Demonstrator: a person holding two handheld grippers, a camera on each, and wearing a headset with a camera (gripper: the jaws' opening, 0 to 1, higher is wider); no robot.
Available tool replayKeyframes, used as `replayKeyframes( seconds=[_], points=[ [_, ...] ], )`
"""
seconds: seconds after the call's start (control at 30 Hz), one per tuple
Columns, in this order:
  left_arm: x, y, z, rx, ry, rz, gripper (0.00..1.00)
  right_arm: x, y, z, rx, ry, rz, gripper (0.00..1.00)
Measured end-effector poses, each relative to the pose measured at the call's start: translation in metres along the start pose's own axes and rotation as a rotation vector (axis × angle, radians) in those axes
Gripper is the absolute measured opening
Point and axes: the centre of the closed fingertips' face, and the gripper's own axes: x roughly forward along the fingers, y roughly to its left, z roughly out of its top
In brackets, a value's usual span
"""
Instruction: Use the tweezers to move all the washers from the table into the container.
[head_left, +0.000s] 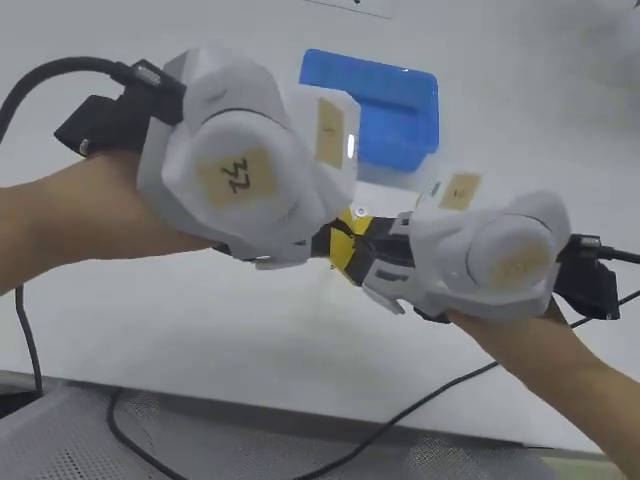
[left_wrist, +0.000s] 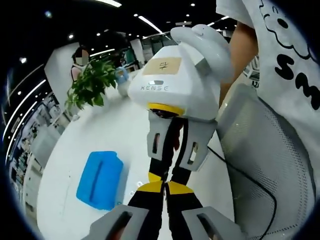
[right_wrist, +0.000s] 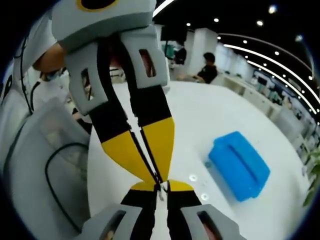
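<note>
Washers (right_wrist: 192, 177) lay loose on the white tabletop (right_wrist: 215, 115) in the right gripper view, just beside the blue container (right_wrist: 240, 165). Whether any lay inside could not be told. The container's place close by was judged to keep each carry short. The right gripper (right_wrist: 161, 188) met the left gripper (right_wrist: 157, 177) tip to tip above the tabletop. The left tongs were pressed together to a point. The right tongs stood a narrow slit apart around a thin pale sliver (right_wrist: 160, 194), possibly the tweezers. Whether they pinched it could not be told.

In the left gripper view, the right gripper came down from above onto the left tips. The container and a washer or two sat on the tabletop to the left of the tongs, apart from them.

In the head view, both grippers were held over the near tabletop with their tips meeting, the container behind them. This posture was judged to suit handing over or re-seating the tool rather than picking, with the transfer of washers not yet under way.
</note>
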Motion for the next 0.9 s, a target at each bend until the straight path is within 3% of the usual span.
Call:
replayKeyframes(
  seconds=[0.07,0.17,0.2,0.3,0.47,0.57,0.67,0.8,0.9],
  points=[
    [0.0,0.002,0.002,-0.003,-0.014,0.022,0.0,-0.003,-0.001,0.0,0.001,-0.001,-0.008,0.03],
    [-0.005,0.008,0.006,-0.009,-0.044,0.092,0.0,-0.008,-0.002,0.0,-0.002,-0.005,-0.025,0.02],
    [-0.008,0.011,0.009,-0.033,-0.075,0.12,0.01,-0.009,-0.003,-0.001,0.0,0.001,-0.031,0.02],
    [-0.017,0.02,0.006,-0.155,-0.108,0.185,0.14,-0.014,-0.006,-0.005,0.026,0.004,-0.051,0.01],
    [-0.034,0.021,-0.017,-0.339,-0.105,0.267,0.27,-0.022,-0.013,-0.01,0.097,0.001,-0.091,0.01],
    [-0.042,0.018,-0.034,-0.474,-0.112,0.317,0.35,-0.028,-0.02,-0.013,0.194,-0.036,-0.124,0.01],
    [-0.047,0.012,-0.046,-0.56,-0.111,0.358,0.46,-0.03,-0.028,-0.015,0.278,-0.066,-0.144,0.01],
    [-0.046,0.001,-0.063,-0.614,-0.058,0.38,0.57,-0.03,-0.042,-0.017,0.339,-0.101,-0.175,0.01],
    [-0.048,-0.006,-0.069,-0.655,-0.048,0.408,0.61,-0.028,-0.049,-0.014,0.398,-0.138,-0.19,0.01]
  ],
)
